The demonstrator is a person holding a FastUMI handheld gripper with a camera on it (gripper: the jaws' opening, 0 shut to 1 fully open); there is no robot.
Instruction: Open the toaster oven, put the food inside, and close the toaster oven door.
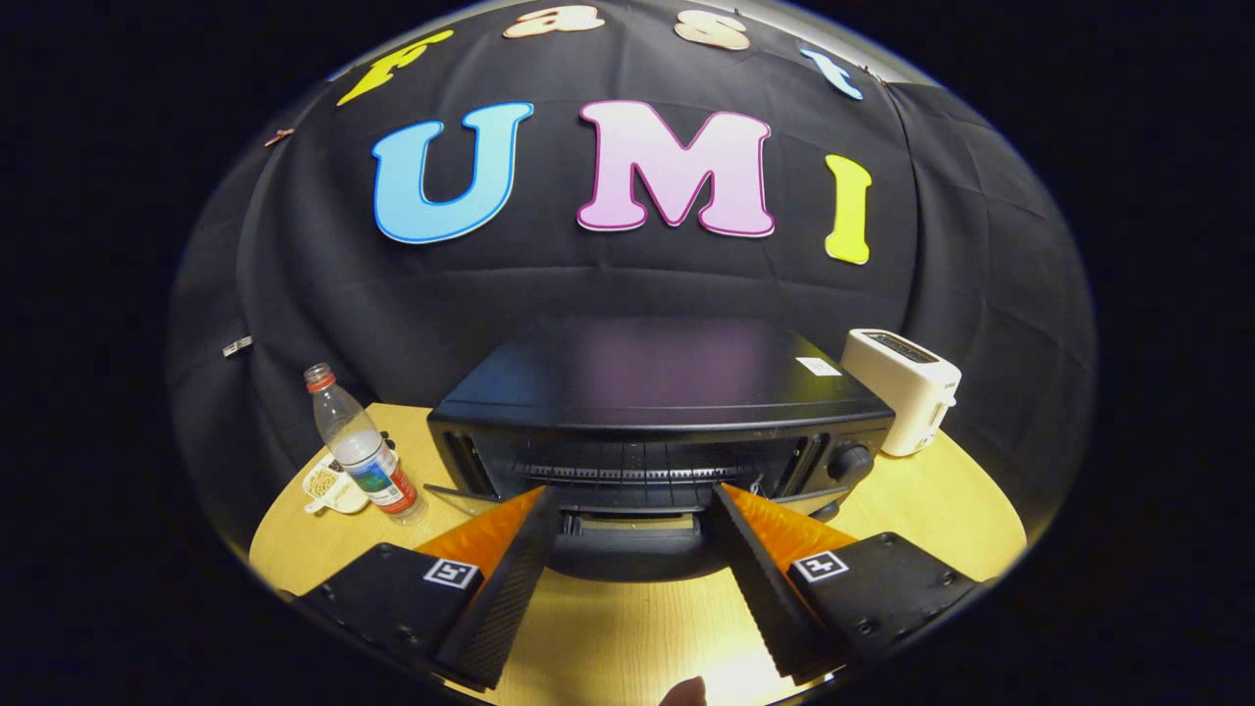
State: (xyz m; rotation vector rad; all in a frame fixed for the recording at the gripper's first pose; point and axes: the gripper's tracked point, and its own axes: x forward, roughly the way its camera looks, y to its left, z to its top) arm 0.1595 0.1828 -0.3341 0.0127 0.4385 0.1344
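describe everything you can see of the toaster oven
The toaster oven is a wide black box, metal by the look, with a smooth, faintly reflective top bearing a small white sticker near its right rear corner. Its door is dropped open, hanging forward between the open tool fingers, and a wire rack shows inside. A round black knob sits on the right of the front. It stands on the wooden table, a white toaster close behind its right corner. Nothing visibly grips it.

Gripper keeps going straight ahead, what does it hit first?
Probably the toaster oven: its door handle sits just ahead of the open gripper, level with the tips of the spread fingers. Depth is unclear.
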